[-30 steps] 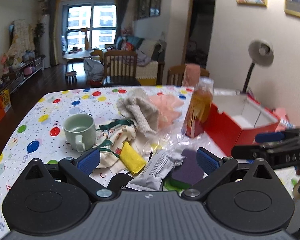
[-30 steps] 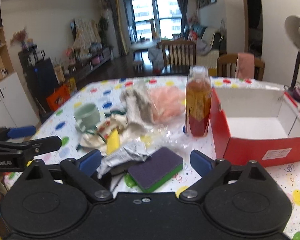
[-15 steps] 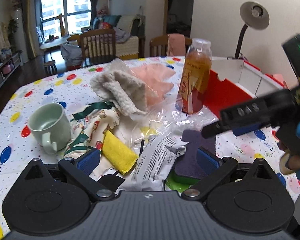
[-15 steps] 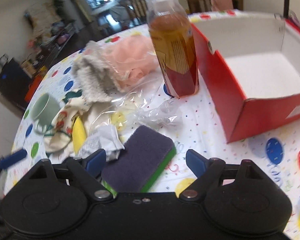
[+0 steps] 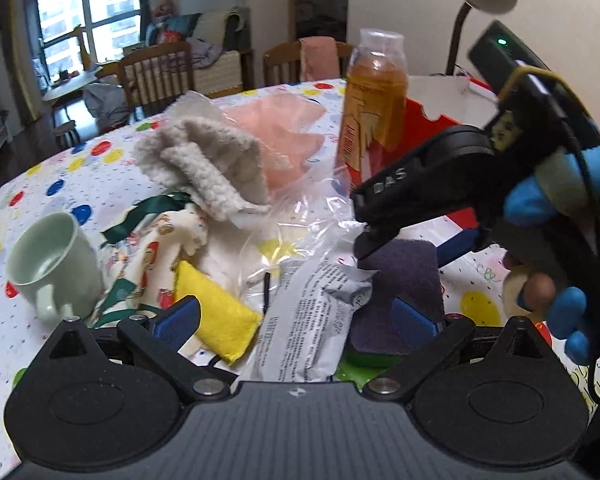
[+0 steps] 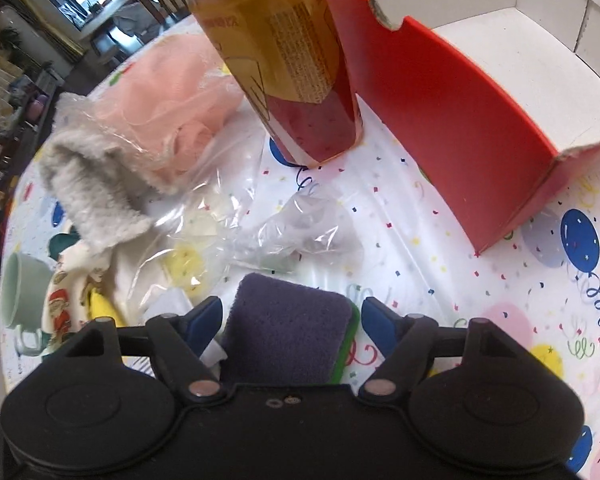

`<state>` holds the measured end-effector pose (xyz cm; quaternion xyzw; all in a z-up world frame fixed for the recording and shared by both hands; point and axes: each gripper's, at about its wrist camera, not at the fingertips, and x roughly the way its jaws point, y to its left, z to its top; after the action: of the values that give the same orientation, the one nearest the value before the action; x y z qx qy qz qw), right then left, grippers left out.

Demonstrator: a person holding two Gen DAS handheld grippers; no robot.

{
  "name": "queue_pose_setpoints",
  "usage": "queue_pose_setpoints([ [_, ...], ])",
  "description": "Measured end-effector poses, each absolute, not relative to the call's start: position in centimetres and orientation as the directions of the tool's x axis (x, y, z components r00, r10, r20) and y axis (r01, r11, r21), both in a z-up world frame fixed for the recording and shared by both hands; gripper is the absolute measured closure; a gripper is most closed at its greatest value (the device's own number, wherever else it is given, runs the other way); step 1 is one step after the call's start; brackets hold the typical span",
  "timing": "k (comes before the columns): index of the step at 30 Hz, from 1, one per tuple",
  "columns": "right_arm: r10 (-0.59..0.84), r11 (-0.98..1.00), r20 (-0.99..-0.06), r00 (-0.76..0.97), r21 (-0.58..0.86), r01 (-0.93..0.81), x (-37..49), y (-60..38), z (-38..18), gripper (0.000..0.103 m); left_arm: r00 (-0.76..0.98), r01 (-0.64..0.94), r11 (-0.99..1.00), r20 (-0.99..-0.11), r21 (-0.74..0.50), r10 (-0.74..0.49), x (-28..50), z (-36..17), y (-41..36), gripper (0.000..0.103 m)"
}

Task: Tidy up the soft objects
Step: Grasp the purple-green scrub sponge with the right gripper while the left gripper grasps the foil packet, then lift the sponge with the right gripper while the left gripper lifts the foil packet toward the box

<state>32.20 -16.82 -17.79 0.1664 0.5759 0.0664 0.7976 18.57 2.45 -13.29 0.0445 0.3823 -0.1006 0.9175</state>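
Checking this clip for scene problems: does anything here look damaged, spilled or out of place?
The red box has a torn notch in its near wall's top edge. Among the soft things, a hard juice bottle and a green mug stand in the clutter, with crumpled clear plastic strewn between. Nothing looks spilled.
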Motion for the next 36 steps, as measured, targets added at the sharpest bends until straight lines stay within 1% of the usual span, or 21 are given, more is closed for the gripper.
queue_pose_setpoints([
  [1,0.287,0.939,-0.903,0.321,0.332,0.093,32.3,-16.7,-18.0,0.027,0.682,0.224,0.975,-0.715,0.002,-0.155,18.9,-13.4,2.4,0.001],
  [3,0.271,0.944,-0.914,0.302,0.314,0.101,32.4,-16.4,-18.3,0.027,0.672,0.227,0.974,-0.724,0.000,-0.157,19.3,-13.7,2.4,0.004],
  [5,0.267,0.944,-0.914,0.304,0.311,0.108,32.3,-16.3,-18.3,0.026,0.663,0.231,0.973,-0.732,0.002,-0.156,19.7,-14.0,2.4,0.012],
  [9,0.257,0.948,-0.922,0.289,0.298,0.110,32.4,-15.7,-18.4,0.025,0.640,0.235,0.972,-0.752,-0.003,-0.157,20.4,-14.6,2.4,0.023],
  [11,0.255,0.951,-0.926,0.279,0.292,0.100,32.5,-15.3,-18.4,0.023,0.630,0.240,0.971,-0.761,0.000,-0.156,20.6,-14.9,2.4,0.032],
  [12,0.249,0.954,-0.927,0.282,0.285,0.095,32.4,-15.2,-18.3,0.023,0.626,0.241,0.971,-0.764,0.002,-0.154,20.6,-15.0,2.4,0.034],
  [15,0.245,0.954,-0.926,0.286,0.283,0.101,32.4,-15.0,-18.4,0.024,0.625,0.245,0.969,-0.764,0.000,-0.159,20.5,-15.0,2.3,0.036],
  [17,0.249,0.952,-0.924,0.290,0.289,0.102,32.3,-15.1,-18.3,0.027,0.632,0.252,0.968,-0.760,0.015,-0.153,20.4,-15.0,2.1,0.045],
  [19,0.252,0.952,-0.922,0.294,0.291,0.096,32.2,-15.2,-18.3,0.028,0.629,0.263,0.965,-0.760,0.011,-0.163,20.3,-15.0,2.0,0.051],
  [21,0.256,0.952,-0.919,0.300,0.294,0.086,31.9,-15.3,-18.1,0.029,0.630,0.267,0.964,-0.760,0.015,-0.162,20.1,-14.9,1.8,0.053],
  [23,0.266,0.950,-0.914,0.308,0.303,0.077,31.7,-15.7,-18.0,0.030,0.635,0.273,0.962,-0.757,0.030,-0.156,19.9,-14.9,1.6,0.060],
  [28,0.291,0.945,-0.897,0.333,0.324,0.049,30.8,-16.7,-17.4,0.032,0.639,0.266,0.964,-0.753,0.029,-0.154,19.5,-14.7,1.6,0.067],
  [36,0.337,0.929,-0.866,0.370,0.370,0.021,28.7,-19.2,-15.8,0.033,0.645,0.223,0.974,-0.745,-0.028,-0.169,18.8,-13.9,2.6,0.070],
])
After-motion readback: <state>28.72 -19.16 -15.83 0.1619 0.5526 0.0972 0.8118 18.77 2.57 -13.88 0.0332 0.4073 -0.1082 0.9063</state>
